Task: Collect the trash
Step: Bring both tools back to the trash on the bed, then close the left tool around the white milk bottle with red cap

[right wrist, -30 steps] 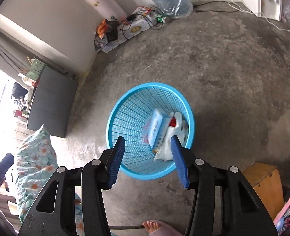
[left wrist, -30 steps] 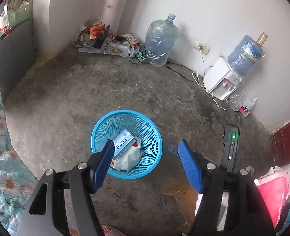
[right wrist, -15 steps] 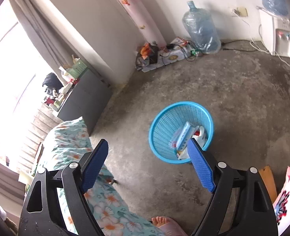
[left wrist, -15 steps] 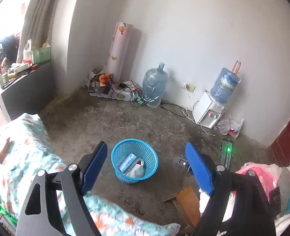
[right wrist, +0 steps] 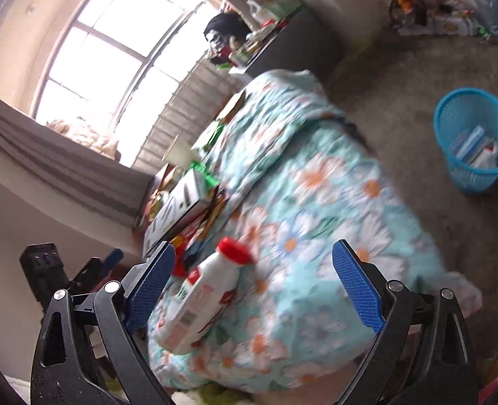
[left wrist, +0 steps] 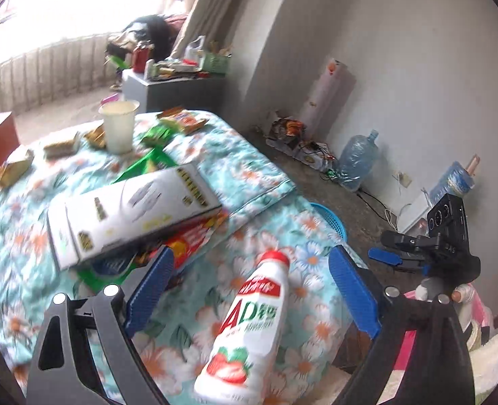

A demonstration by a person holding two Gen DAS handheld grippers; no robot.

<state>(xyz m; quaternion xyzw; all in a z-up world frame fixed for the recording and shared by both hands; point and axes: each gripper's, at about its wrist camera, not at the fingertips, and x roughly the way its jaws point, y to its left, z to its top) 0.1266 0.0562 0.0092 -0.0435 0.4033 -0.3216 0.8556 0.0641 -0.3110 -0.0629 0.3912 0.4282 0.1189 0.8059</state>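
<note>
Reaching for: the next piece of trash; you're between drops, and the milk bottle (left wrist: 249, 324) looks like your nearest target.
Milk bottle: white plastic with a red cap and a strawberry label, lying on its side on the floral quilt (left wrist: 259, 185), cap pointing away from you, nothing touching it.
Left hand-held gripper (left wrist: 250, 295): spread wide, and its jaws have just been opening; the bottle shows between the blue pads in this view but they don't press on it.
Right hand-held gripper (right wrist: 252, 287): also spread wide, jaws likewise just opened, empty; the bottle (right wrist: 205, 290) lies toward its left pad, untouched.
Other trash: a large white flat box (left wrist: 131, 209) rests tilted on red and green wrappers just beyond the bottle; a paper cup (left wrist: 119, 126) stands upright farther back among small packets. The blur is heavy, so I can't tell you which packets are empty.
Basket: the blue basket (right wrist: 473, 138) stands on the concrete floor well apart from the bed, already holding a carton and a white bag; from the left view only its rim shows past the quilt edge.
Next move: pick one gripper, lower it so the pads straddle the bottle's body across its width, close, then carry it to the basket.
Watch: a round bottle on soft quilt may roll as the pads close.
</note>
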